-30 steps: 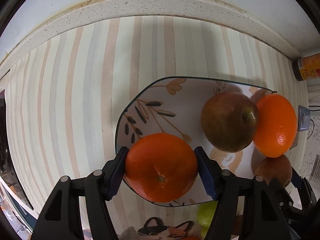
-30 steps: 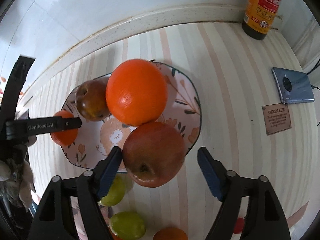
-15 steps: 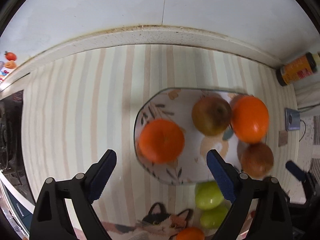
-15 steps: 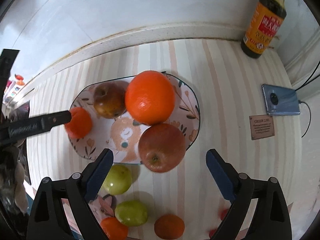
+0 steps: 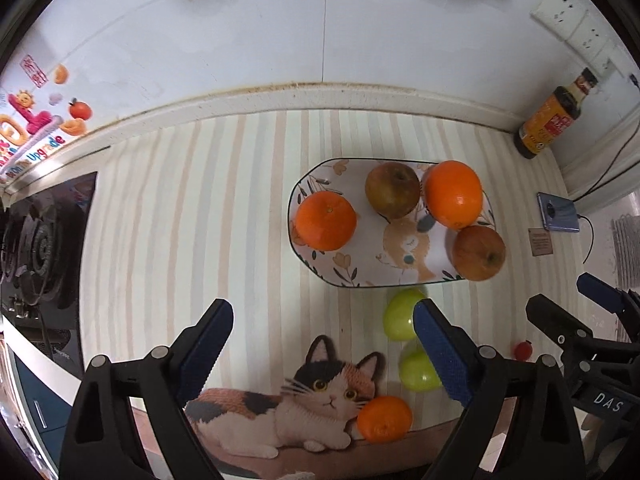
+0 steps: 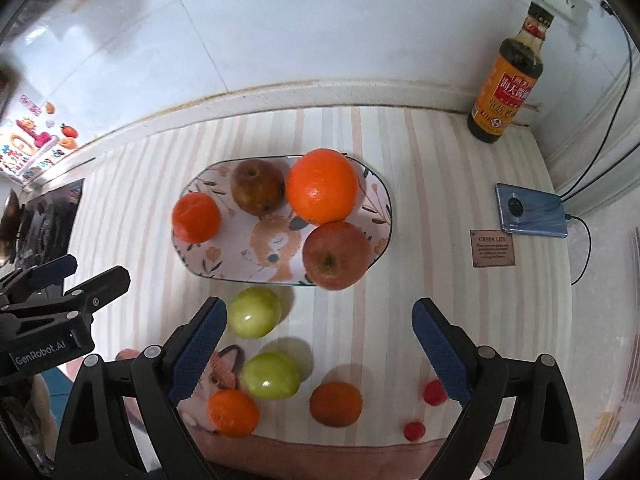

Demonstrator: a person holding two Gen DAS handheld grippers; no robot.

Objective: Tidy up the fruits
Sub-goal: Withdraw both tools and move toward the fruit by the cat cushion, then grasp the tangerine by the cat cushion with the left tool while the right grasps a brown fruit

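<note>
A: Start at the left; what's the left gripper (image 5: 323,342) doing?

B: Its jaws are spread wide and hold nothing; it hangs above the striped mat (image 5: 192,216), short of the plate (image 5: 320,270); the stove (image 5: 40,240) sits at the far left of its view.

A: And on the plate, left to right?

B: In the left wrist view, a small orange (image 5: 326,220) sits alone at the left end; then a brownish apple (image 5: 393,189); touching it, a big orange (image 5: 453,194); at the right end a red apple (image 5: 478,253) lies on the rim, just below the big orange.

A: Anything loose on the mat?

B: Near the plate's front edge there are two green fruits, one (image 6: 254,311) just beside the rim, the other (image 6: 271,375) nearer the camera; a mandarin (image 6: 233,413) lies on the cat picture (image 5: 280,404); a darker mandarin (image 6: 336,404) to its right; two small red fruits (image 6: 435,392) further right.

A: The right gripper (image 6: 320,340)?

B: Also wide apart, empty, poised over the loose fruit.

A: Far right?

B: A sauce bottle (image 6: 506,92) stands by the wall; a blue phone (image 6: 530,210) lies with a cable plugged in; a small brown card (image 6: 493,248) lies beside it.
</note>
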